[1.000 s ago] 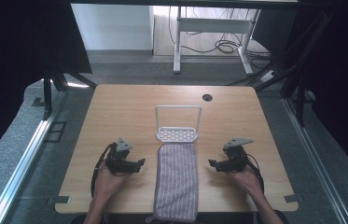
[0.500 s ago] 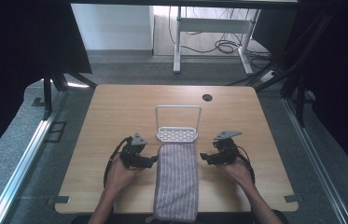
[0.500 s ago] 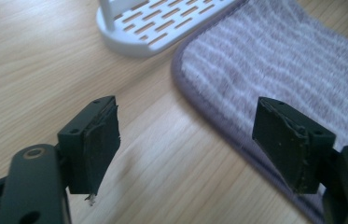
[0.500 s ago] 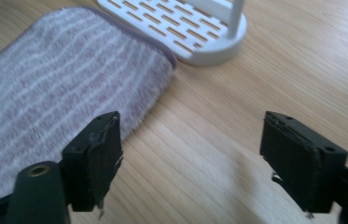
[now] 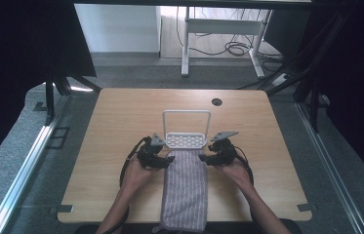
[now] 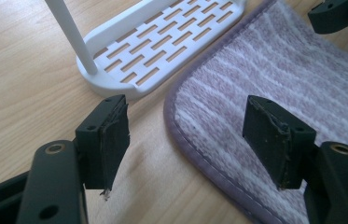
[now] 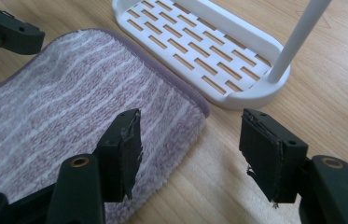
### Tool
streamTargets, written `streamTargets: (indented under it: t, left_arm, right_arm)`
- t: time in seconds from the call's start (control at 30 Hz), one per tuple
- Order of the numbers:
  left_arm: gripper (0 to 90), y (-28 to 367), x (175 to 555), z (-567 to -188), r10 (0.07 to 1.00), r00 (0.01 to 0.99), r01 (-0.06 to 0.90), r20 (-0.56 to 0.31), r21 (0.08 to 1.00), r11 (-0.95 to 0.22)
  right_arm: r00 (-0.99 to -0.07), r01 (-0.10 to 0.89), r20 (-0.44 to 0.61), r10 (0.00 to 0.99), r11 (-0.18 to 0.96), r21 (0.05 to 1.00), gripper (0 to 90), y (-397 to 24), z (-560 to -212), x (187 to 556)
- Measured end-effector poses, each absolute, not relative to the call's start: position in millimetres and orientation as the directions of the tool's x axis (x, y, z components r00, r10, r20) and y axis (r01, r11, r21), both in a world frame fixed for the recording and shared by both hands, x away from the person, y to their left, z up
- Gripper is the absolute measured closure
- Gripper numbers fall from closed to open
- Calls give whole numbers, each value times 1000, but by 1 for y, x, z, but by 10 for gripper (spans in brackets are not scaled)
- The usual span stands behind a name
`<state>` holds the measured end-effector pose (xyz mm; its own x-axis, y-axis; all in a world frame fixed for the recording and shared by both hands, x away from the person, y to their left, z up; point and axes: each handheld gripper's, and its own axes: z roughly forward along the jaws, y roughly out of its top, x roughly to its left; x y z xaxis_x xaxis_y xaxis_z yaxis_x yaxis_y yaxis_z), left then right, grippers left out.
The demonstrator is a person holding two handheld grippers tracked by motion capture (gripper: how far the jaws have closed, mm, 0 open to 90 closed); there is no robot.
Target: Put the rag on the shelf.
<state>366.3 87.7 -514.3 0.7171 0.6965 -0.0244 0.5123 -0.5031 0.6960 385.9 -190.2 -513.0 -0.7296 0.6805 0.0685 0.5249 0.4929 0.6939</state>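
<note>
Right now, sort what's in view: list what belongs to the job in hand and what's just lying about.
In the job, judging by where the grippers point:
towel, flat on the table
left gripper, open at the towel's far left corner
right gripper, open at its far right corner
rack, likely, just beyond the towel

Lying about:
desk frame and cables on the floor behind

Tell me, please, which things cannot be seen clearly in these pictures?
- Towel: its near end is cut off by the high view's bottom edge.
- Rack: its hoop top is cut off by the left gripper view's upper edge.
- Left gripper, right gripper: too small in the high view to judge contact with the towel.
</note>
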Motion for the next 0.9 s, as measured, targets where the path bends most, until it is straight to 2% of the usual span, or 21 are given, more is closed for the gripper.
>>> streamTargets:
  t: [0.17,0.2,0.3,0.33,0.4,0.5,0.57,0.6,0.63,0.77,0.9]
  left_arm:
    - [332,86,371,-522,697,716,524,-30,683,-509]
    - [321,85,371,-525,694,719,522,-26,680,-515]
    - [318,84,372,-531,688,726,519,-12,666,-536]
    - [332,83,373,-534,685,728,521,-16,662,-539]
    - [349,83,373,-534,684,729,525,-27,662,-534]
    - [459,83,372,-534,675,735,535,-59,662,-525]
    - [541,82,371,-534,678,732,542,-71,664,-516]
    - [541,81,370,-533,676,734,544,-72,659,-520]
    - [606,80,370,-532,678,731,553,-78,650,-521]
    - [760,80,371,-531,676,729,568,-104,642,-515]
    - [808,77,370,-529,676,729,573,-109,636,-516]
  right_arm:
    - [-727,545,86,682,495,677,435,-185,-520,391]
    - [-726,547,88,682,495,675,473,-183,-523,392]
    - [-727,548,90,681,495,674,507,-182,-525,392]
    - [-737,537,86,670,505,676,561,-180,-527,392]
    - [-740,534,80,668,511,674,587,-179,-528,392]
    - [-747,535,97,658,508,675,731,-179,-530,390]
    - [-757,529,103,646,512,677,796,-178,-530,388]
    - [-757,529,103,646,512,677,796,-178,-530,388]
    - [-765,513,86,638,525,679,823,-177,-529,386]
    - [-772,503,78,631,531,682,838,-177,-527,384]
    - [-773,498,77,630,527,688,841,-179,-524,383]
